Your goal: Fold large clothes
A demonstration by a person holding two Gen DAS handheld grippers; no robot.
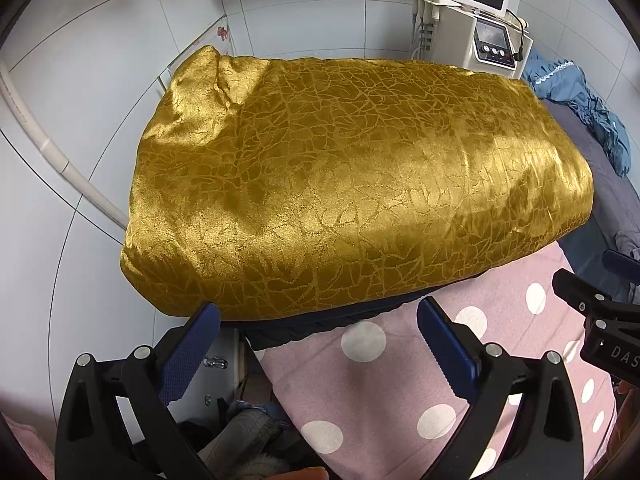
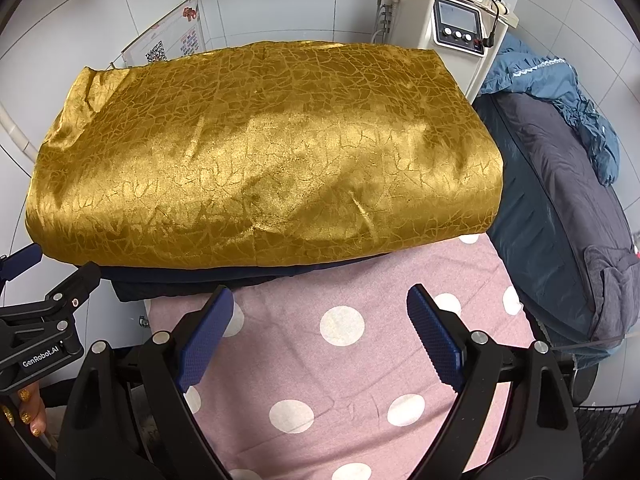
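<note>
We see the gold patterned garment folded in a thick bundle just ahead of both sets of jaws, lying on a dark navy layer atop the pink polka-dot sheet.

L gripper: jaws spread wide, nothing between them; its left pad tip sits right at the bundle's near edge, though we can't tell if it touches.

R gripper: jaws also spread wide, over bare sheet, short of the navy layer.

Only the L view shows clutter below the bed edge, under its left jaw.

Only the R view shows a hand w/ gold glitter nails beside the L gripper, a QR-code poster beyond the bundle, and the grey-blue padded coat full length, right of the jaws.

Both show the white machine w/ screen and a blue garment far right.

No containers in view.
</note>
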